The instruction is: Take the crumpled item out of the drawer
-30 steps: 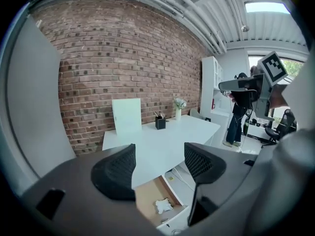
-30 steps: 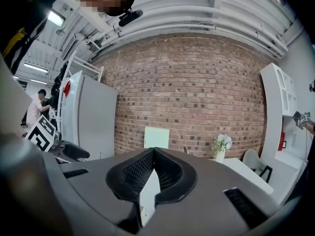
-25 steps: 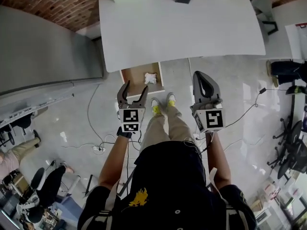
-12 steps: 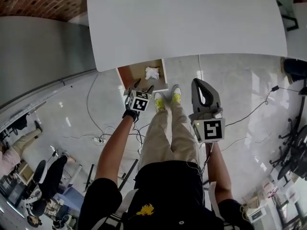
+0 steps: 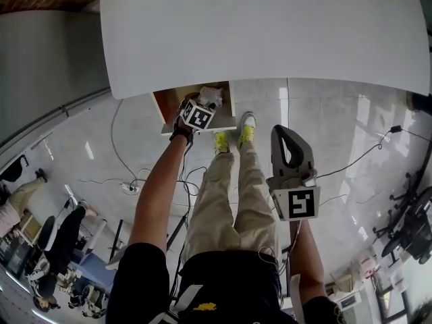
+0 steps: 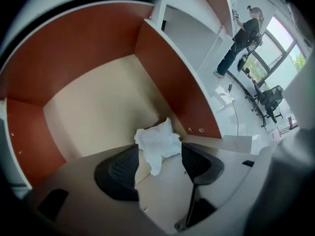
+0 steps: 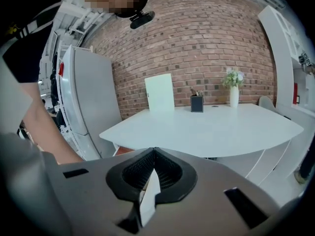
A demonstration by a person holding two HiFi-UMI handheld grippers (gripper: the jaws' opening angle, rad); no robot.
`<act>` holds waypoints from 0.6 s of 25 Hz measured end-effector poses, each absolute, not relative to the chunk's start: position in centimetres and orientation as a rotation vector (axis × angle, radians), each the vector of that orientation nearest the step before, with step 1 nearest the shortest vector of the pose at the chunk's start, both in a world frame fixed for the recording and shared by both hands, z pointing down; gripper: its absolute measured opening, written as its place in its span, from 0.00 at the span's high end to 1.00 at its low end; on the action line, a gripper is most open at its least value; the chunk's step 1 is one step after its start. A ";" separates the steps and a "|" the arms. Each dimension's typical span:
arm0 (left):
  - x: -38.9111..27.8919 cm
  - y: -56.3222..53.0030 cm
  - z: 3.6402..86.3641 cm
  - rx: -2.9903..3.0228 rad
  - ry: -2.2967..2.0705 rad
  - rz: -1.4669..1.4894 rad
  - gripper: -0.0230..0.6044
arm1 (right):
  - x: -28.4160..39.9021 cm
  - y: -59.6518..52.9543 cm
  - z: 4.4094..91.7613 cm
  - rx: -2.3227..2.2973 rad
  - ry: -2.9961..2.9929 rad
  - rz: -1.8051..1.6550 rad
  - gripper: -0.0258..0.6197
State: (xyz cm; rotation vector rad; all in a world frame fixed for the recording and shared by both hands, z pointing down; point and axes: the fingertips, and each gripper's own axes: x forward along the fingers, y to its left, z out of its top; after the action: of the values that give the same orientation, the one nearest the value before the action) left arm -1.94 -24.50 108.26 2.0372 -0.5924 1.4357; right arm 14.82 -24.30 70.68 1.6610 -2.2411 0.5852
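The crumpled item, a white wad of paper (image 6: 156, 142), lies on the beige floor of the open drawer (image 6: 170, 70), which has red-brown walls. In the head view the drawer (image 5: 200, 128) sticks out from under the white table (image 5: 270, 32), with the paper (image 5: 212, 94) inside. My left gripper (image 6: 158, 162) reaches into the drawer. Its jaws are closing with the paper between the pads, which do not visibly squeeze it. In the head view its marker cube hides the fingertips of the left gripper (image 5: 202, 106). My right gripper (image 5: 282, 131) hangs over the floor, shut and empty, and shows shut in its own view (image 7: 153, 154).
The person's legs and yellow shoes (image 5: 231, 133) stand just right of the drawer. Cables (image 5: 128, 174) trail over the pale floor. People sit at the lower left (image 5: 40, 248). On the table stand a white board (image 7: 159, 92), a black holder (image 7: 197, 103) and a vase (image 7: 234, 95).
My left gripper has gone forward from above the floor into the drawer, and now has the paper between its jaws. My right gripper has stayed shut at the person's side.
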 end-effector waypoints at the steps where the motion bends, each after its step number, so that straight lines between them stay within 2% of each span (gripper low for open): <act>1: -1.9 -24.1 109.3 2.020 -0.583 1.442 0.51 | 14.7 -24.0 71.2 1.659 -2.239 0.595 0.92; 3: -2.0 -23.3 111.1 1.985 -0.553 1.474 0.53 | 14.3 -23.5 72.0 1.649 -2.240 0.606 0.92; 4: -2.1 -23.1 111.8 1.971 -0.539 1.495 0.58 | 14.1 -23.3 72.3 1.639 -2.240 0.609 0.92; 6: -2.0 -23.3 111.8 1.974 -0.551 1.513 0.83 | 13.8 -23.1 72.2 1.620 -2.239 0.607 0.92; 7: -1.9 -23.6 111.3 1.991 -0.572 1.513 0.89 | 13.8 -23.0 71.8 1.614 -2.237 0.604 0.92; 9: -1.6 -23.8 110.0 2.027 -0.604 1.509 0.93 | 13.9 -23.0 70.6 1.609 -2.236 0.588 0.92; 15: -1.6 -23.5 103.8 2.068 -0.658 1.392 0.93 | 14.2 -23.5 65.3 1.621 -2.249 0.497 0.92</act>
State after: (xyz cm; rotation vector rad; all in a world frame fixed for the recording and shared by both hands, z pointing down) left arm -1.57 -23.49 103.81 2.0681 -0.6580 1.3920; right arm 14.22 -23.54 65.27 1.6214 -2.2493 0.4972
